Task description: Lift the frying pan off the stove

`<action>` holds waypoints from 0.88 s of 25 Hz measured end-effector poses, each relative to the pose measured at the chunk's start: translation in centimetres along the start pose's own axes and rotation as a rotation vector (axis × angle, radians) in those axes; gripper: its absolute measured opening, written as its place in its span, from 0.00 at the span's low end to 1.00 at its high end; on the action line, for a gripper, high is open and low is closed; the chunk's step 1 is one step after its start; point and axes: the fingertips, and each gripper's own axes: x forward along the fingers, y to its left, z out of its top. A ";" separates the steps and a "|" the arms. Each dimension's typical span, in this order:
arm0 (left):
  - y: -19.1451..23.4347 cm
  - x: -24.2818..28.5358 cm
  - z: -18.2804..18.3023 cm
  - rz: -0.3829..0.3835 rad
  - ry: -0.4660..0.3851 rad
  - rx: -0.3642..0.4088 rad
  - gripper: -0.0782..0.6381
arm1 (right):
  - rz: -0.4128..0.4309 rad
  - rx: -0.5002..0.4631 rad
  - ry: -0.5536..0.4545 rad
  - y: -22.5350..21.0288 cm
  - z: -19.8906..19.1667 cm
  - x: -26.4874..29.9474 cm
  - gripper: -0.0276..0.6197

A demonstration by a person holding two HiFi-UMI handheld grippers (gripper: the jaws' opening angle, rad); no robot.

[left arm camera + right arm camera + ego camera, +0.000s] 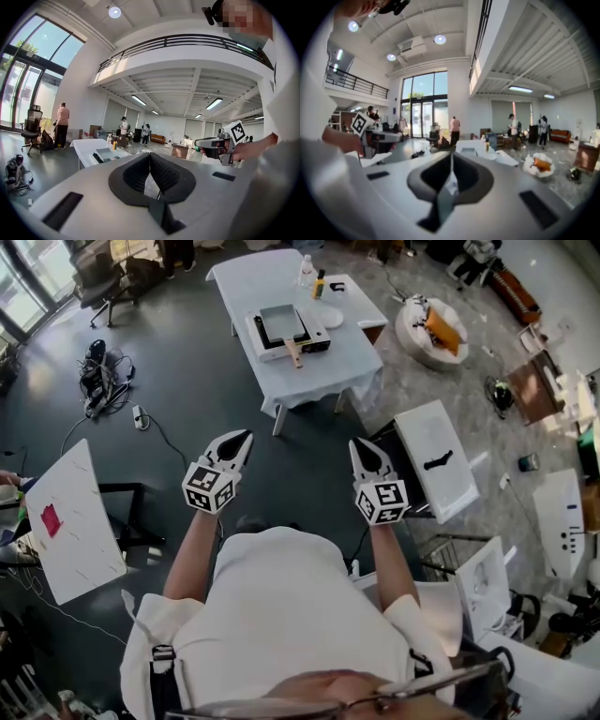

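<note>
We hold 2 grippers, well apart from the white table. Our left gripper and right gripper are each pressed together with nothing inside. The square frying pan sits on the stove and looks empty. A clear bottle and a yellow bottle stand behind it.

A white table stands well ahead of the left gripper; tangled cables lie well off to its left.
</note>
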 end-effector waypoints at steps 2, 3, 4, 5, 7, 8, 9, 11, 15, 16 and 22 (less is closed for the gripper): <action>-0.3 0.1 -0.5 0.006 0.001 -0.009 0.15 | 0.012 -0.002 0.006 -0.1 -0.3 0.1 0.10; -0.5 0.1 -0.7 0.008 0.003 -0.012 0.15 | 0.016 -0.003 0.008 -0.1 -0.4 0.1 0.10; -0.7 0.2 -0.9 0.010 0.005 -0.014 0.15 | 0.020 -0.003 0.009 -0.2 -0.4 0.1 0.10; -0.8 0.3 -1.1 0.012 0.007 -0.016 0.15 | 0.023 -0.003 0.009 -0.3 -0.5 0.1 0.10; -1.0 0.4 -1.3 0.015 0.010 -0.017 0.15 | 0.029 0.001 0.006 -0.4 -0.6 0.2 0.10; -1.0 0.5 -1.4 0.017 0.011 -0.018 0.15 | 0.031 0.003 0.005 -0.4 -0.6 0.3 0.10; -1.0 0.7 -1.4 0.019 0.011 -0.018 0.15 | 0.033 0.006 0.005 -0.5 -0.7 0.4 0.10; -0.9 0.9 -1.2 0.019 0.011 -0.019 0.15 | 0.036 0.010 0.012 -0.7 -0.9 0.8 0.10; 0.0 1.5 -0.8 0.015 0.010 -0.018 0.15 | 0.040 0.007 0.019 -0.8 -1.0 1.9 0.10; 0.4 1.8 -0.8 0.014 0.009 -0.020 0.15 | 0.038 0.007 0.019 -1.0 -1.0 2.3 0.10; 2.9 4.2 -0.5 -0.002 0.013 -0.029 0.15 | 0.032 0.019 0.027 -1.9 -0.8 5.0 0.10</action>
